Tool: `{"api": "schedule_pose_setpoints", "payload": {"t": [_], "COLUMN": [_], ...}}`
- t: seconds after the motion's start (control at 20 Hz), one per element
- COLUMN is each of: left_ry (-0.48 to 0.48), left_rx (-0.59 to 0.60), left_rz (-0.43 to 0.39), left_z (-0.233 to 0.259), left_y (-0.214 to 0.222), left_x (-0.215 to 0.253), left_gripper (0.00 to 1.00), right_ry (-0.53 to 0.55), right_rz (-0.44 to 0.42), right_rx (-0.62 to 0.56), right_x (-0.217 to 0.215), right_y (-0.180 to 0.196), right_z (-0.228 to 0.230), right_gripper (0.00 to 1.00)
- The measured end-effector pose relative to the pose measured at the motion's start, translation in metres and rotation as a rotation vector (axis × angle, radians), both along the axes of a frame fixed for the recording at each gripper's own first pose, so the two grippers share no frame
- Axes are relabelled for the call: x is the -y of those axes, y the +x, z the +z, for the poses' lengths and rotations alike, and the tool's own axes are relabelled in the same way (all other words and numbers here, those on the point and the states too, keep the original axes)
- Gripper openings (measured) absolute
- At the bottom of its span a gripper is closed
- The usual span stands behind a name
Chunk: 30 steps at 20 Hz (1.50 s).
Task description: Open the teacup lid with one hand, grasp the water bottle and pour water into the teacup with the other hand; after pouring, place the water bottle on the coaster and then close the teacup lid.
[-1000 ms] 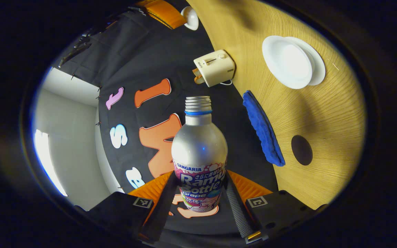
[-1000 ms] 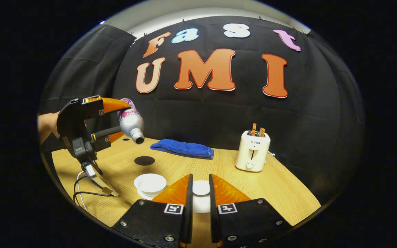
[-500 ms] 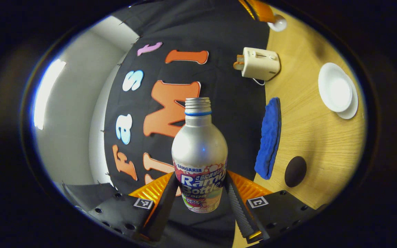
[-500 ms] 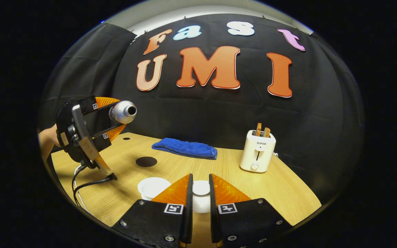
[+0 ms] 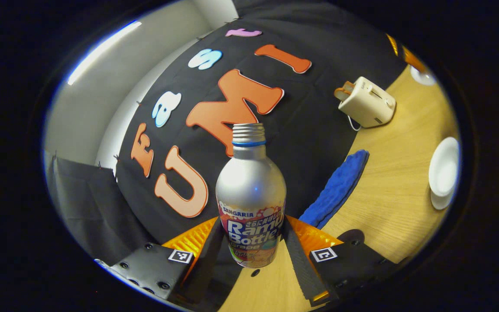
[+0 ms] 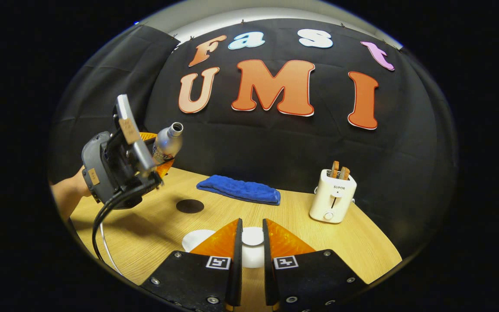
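Right tool [image 6: 250, 255]: fingers clamped on the white teacup lid [image 6: 252, 236], held low over the counter [image 6: 353, 247]
Left tool [image 5: 249, 249]: fingers pressed on both sides of the water bottle [image 5: 251, 197], gripping its labelled lower body; seen from the right gripper view it hangs above the counter's left side, a hand [image 6: 65, 195] behind it
Water bottle: uncapped, mouth tilted up and to the right in the right gripper view [image 6: 168, 142]
Teacup [image 6: 196, 238]: white, on the counter just left of the right tool
Coaster [image 6: 189, 206]: dark round disc, bare, beyond the teacup
Blue towel [image 6: 239, 190]: folded, farther back
Toaster [image 6: 332, 198]: at the right, by the booth wall
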State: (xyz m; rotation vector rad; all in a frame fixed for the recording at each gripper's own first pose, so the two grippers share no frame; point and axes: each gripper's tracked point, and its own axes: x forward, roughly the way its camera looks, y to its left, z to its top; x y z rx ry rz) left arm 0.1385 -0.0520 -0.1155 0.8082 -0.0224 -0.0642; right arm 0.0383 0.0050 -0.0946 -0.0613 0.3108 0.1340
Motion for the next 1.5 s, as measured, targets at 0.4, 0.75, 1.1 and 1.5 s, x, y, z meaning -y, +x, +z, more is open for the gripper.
{"api": "schedule_pose_setpoints", "payload": {"t": [0.4,0.75,1.1,1.5], "left_ry": [-0.424,-0.801,-0.884,-0.867], "left_rx": [-0.079,-0.305,-0.432,-0.505], "left_rz": [0.013,0.08,0.129,0.133], "left_z": [-0.024,-0.083,-0.127,-0.149], "left_y": [0.021,0.044,0.051,0.049], "left_x": [0.01,0.0,-0.002,0.006], "left_gripper": [0.83,0.84,0.84,0.84], "right_ry": [0.011,0.014,0.021,0.039], "right_rz": [0.014,0.017,0.028,0.045], "right_rx": [-0.014,-0.02,-0.038,-0.054], "right_x": [-0.006,-0.006,-0.009,-0.016], "right_y": [0.011,0.019,0.025,0.026], "right_z": [-0.007,-0.012,-0.021,-0.025], "right_gripper": [0.22,0.22,0.22,0.22]}}
